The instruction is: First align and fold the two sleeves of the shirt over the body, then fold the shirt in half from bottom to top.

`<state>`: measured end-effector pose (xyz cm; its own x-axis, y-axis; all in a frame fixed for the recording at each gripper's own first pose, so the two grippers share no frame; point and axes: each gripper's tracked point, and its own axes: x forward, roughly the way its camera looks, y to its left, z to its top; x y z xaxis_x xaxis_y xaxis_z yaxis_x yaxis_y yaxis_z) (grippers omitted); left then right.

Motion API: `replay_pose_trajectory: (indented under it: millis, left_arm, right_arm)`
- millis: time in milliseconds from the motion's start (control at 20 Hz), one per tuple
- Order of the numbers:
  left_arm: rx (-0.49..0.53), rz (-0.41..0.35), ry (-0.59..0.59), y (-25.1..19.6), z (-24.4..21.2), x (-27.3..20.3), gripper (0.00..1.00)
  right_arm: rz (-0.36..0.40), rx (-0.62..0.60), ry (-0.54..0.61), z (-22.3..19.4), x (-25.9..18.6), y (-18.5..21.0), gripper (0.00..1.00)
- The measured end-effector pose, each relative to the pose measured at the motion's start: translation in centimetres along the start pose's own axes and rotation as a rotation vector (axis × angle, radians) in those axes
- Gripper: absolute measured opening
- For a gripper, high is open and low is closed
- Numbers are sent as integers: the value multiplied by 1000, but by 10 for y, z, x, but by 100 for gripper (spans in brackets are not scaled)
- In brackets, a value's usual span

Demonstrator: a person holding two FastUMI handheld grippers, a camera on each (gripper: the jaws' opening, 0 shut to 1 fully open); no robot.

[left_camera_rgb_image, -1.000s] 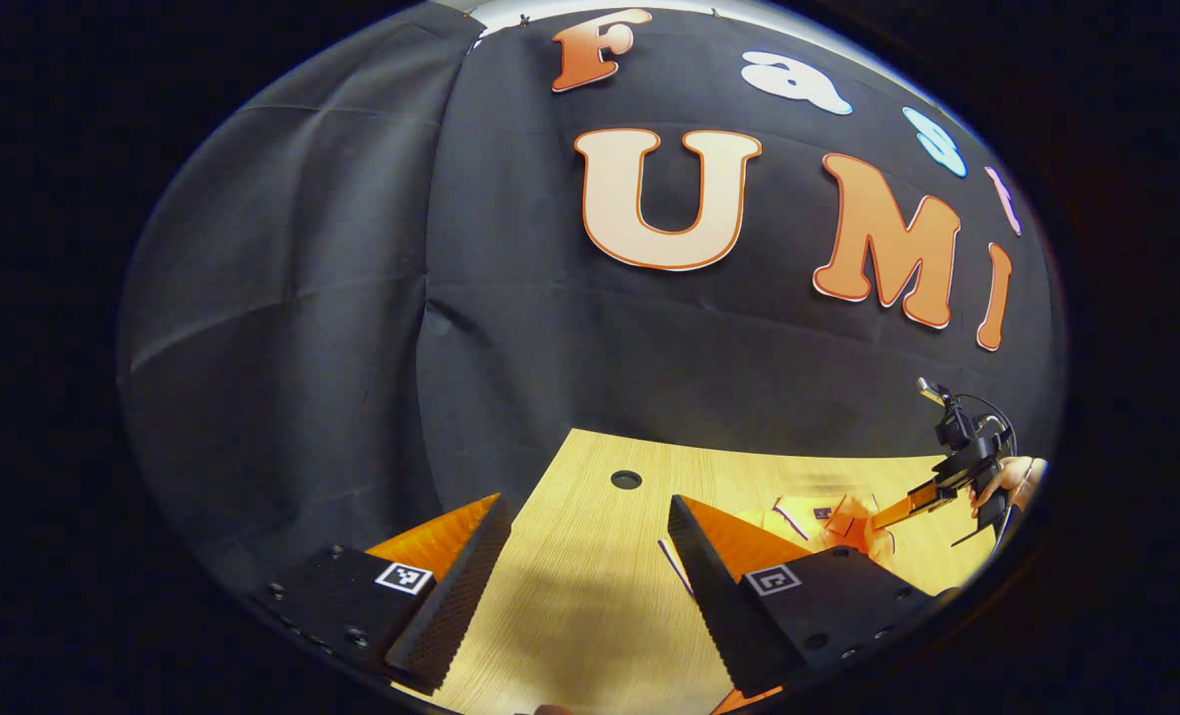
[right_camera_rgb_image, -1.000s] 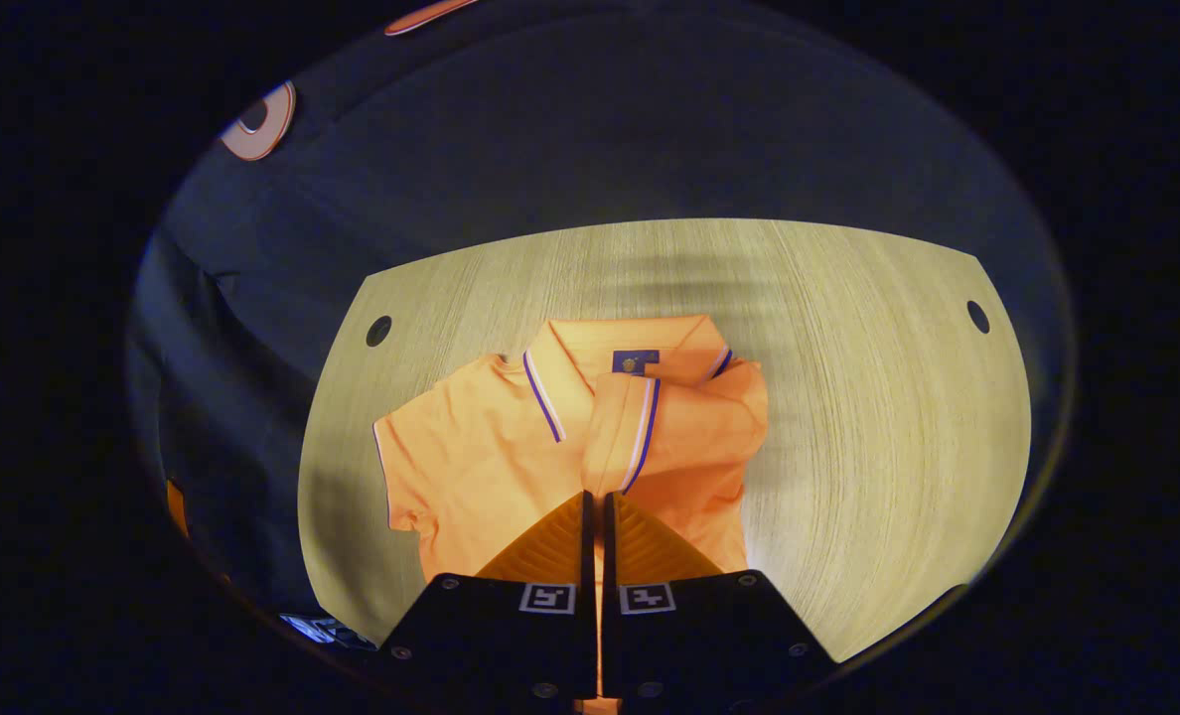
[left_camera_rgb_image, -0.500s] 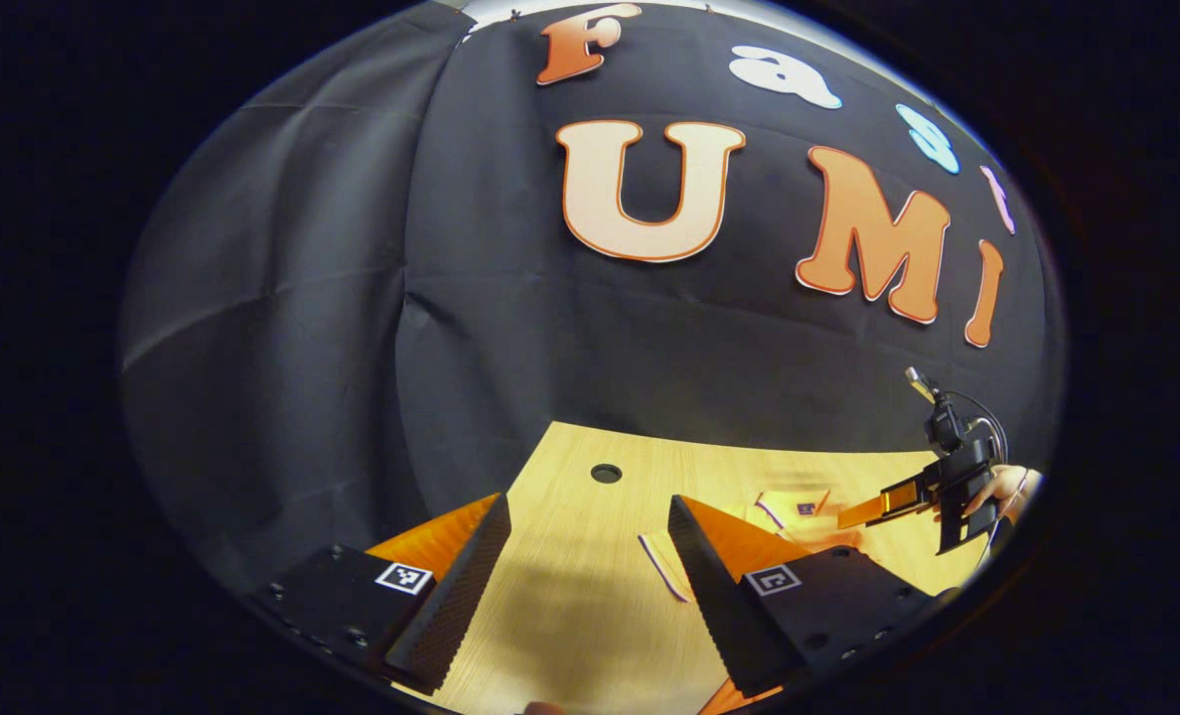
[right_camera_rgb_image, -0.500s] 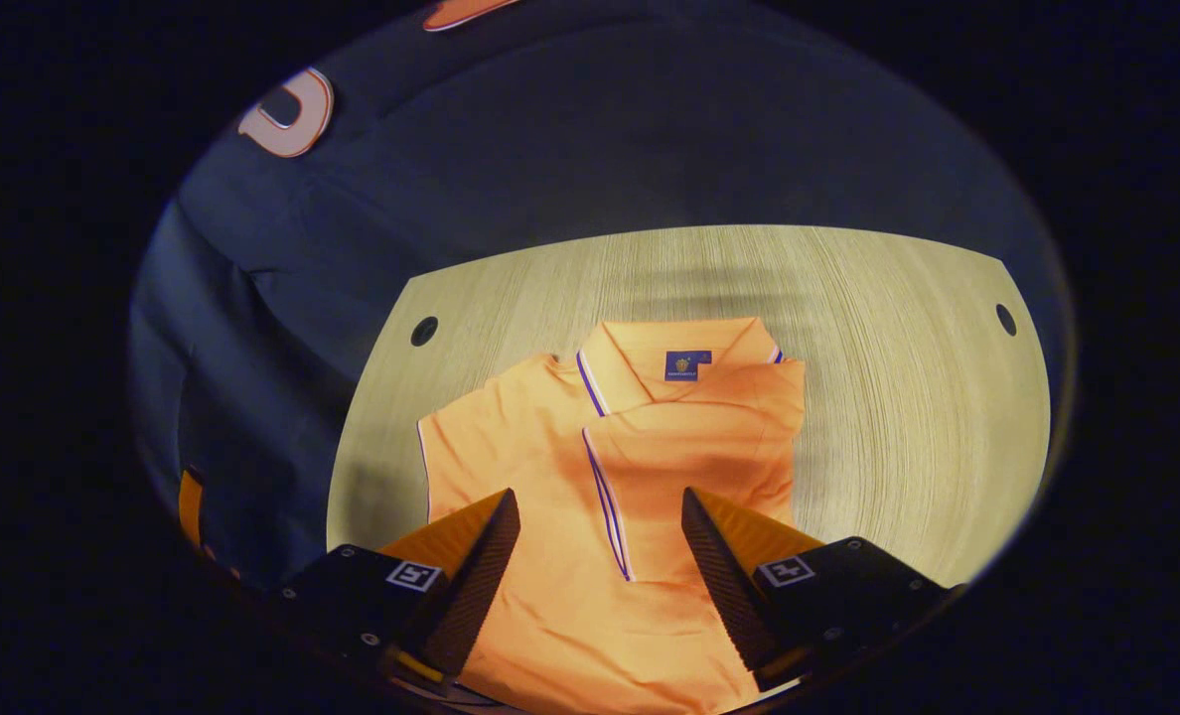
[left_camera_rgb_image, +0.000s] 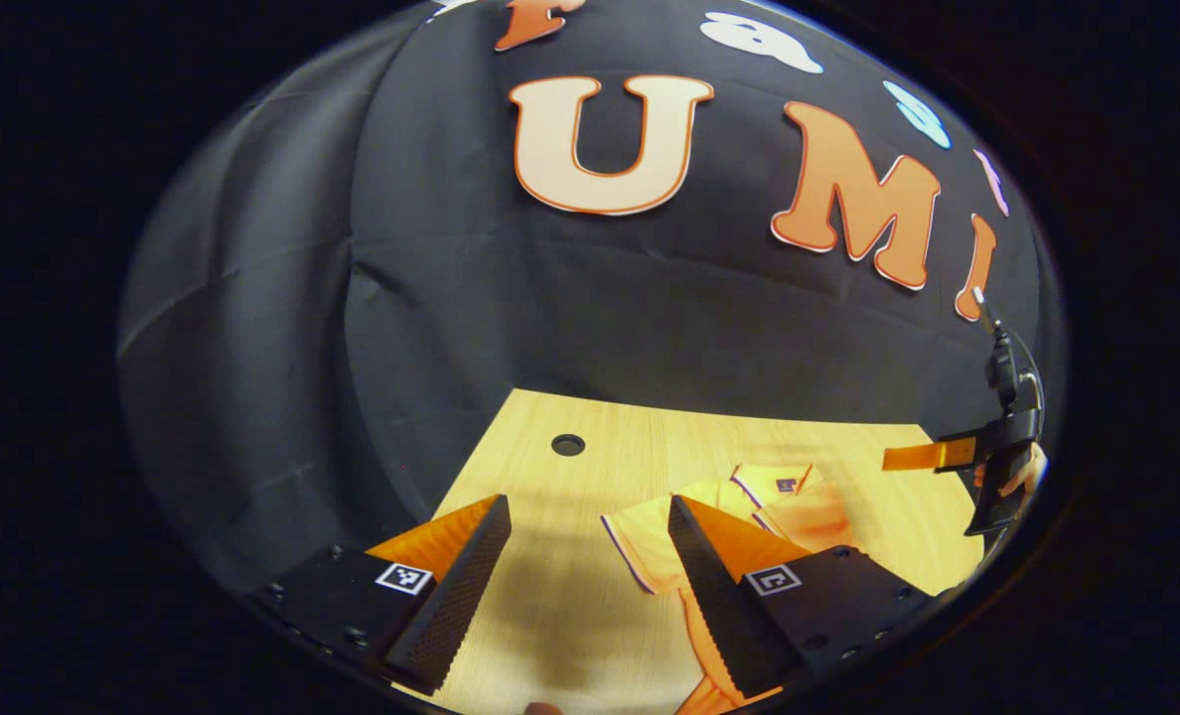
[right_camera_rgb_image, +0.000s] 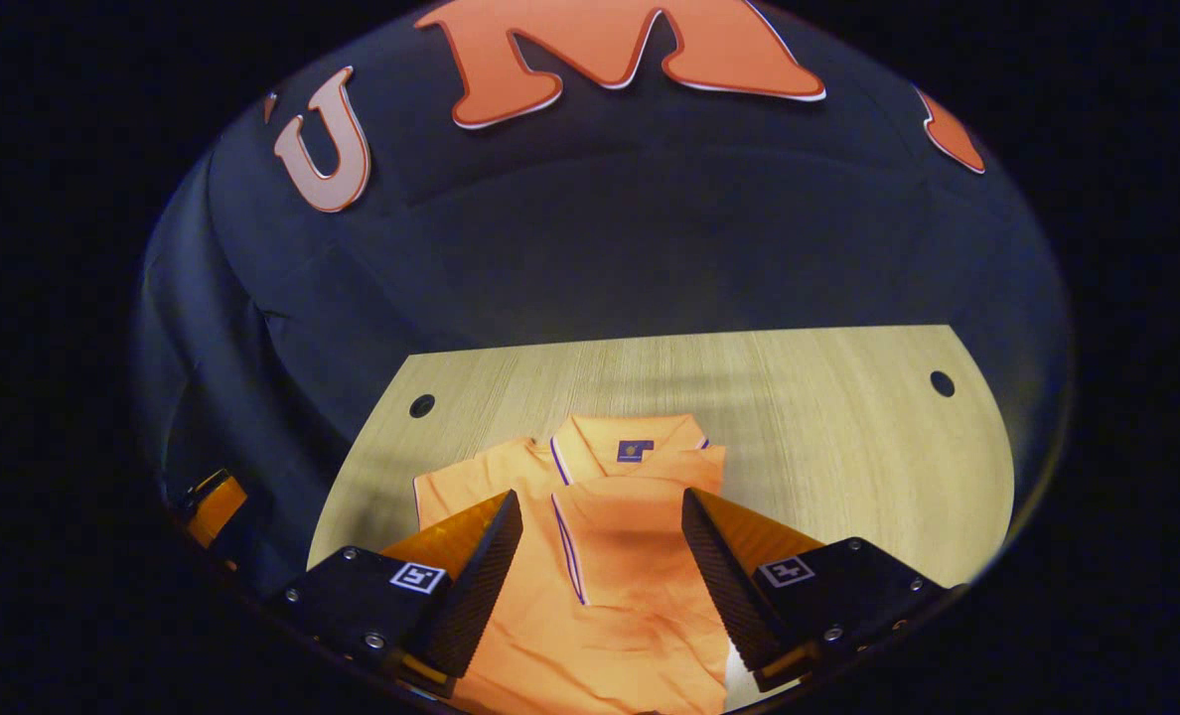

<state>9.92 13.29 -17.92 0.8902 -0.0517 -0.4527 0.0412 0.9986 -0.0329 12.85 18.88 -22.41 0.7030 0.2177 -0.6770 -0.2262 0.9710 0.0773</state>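
Right gripper (right_camera_rgb_image: 600,566) fingers spread wide, holding nothing, hovering above shirt (right_camera_rgb_image: 610,596). Shirt lies flat on wooden table (right_camera_rgb_image: 848,447), collar (right_camera_rgb_image: 630,447) at the far end; one sleeve (right_camera_rgb_image: 640,487) is folded across the body, the other sleeve (right_camera_rgb_image: 451,487) lies flat, unfolded. Left gripper (left_camera_rgb_image: 585,581) also wide open and empty, above bare table beside the shirt's edge. Cable hole (right_camera_rgb_image: 421,405) beyond.

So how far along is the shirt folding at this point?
One sleeve already lies folded over the shirt. Both the right gripper and the left gripper are open, holding nothing. Left: the other sleeve, still spread on the table, then the bottom-to-top fold.
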Motion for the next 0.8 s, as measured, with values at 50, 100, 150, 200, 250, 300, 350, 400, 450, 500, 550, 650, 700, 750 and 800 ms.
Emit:
replay_pose_trajectory:
  millis: [50, 100, 150, 200, 250, 300, 350, 400, 450, 500, 550, 650, 700, 750, 800]
  left_arm:
    - [3, -10, 24, -6, -3, 8, 98]
    - [2, -18, 46, -11, -6, 19, 98]
    - [3, -22, 71, -14, -9, 29, 99]
    - [4, -24, 98, -16, -14, 38, 98]
    - [10, -20, 133, -17, -19, 48, 98]
    - [12, -26, 157, -23, -23, 60, 98]
    - [14, -34, 184, -28, -28, 70, 98]
    - [13, -37, 219, -32, -34, 81, 98]
    - [19, -35, 267, -34, -43, 87, 98]
    - [22, -45, 294, -37, -46, 95, 99]
    - [19, -52, 334, -40, -50, 104, 99]
    - [-15, -64, 412, -44, -64, 117, 97]
    - [-42, -59, 456, -45, -70, 123, 98]
    - [-56, -45, 492, -43, -75, 131, 99]
    - [-58, -26, 528, -40, -83, 136, 98]
  right_arm:
    - [-5, -7, -14, 3, -9, -6, 99]
    - [-10, -14, -34, 7, -16, -11, 99]
    - [-16, -20, -55, 11, -24, -17, 98]
    - [-21, -22, -78, 16, -33, -23, 99]
    - [-22, -25, -104, 21, -40, -28, 99]
    - [-23, -29, -123, 24, -47, -33, 99]
    - [-26, -30, -136, 28, -54, -39, 98]
    - [-24, -30, -147, 30, -61, -46, 98]
    - [-18, -27, -151, 30, -67, -51, 98]
    - [-9, -20, -152, 30, -73, -57, 98]
    - [7, -7, -146, 28, -78, -60, 98]
    - [40, 37, -132, 24, -86, -67, 98]
    - [51, 52, -129, 25, -90, -72, 98]
    - [53, 60, -130, 24, -94, -79, 98]
    - [49, 63, -128, 23, -95, -86, 98]
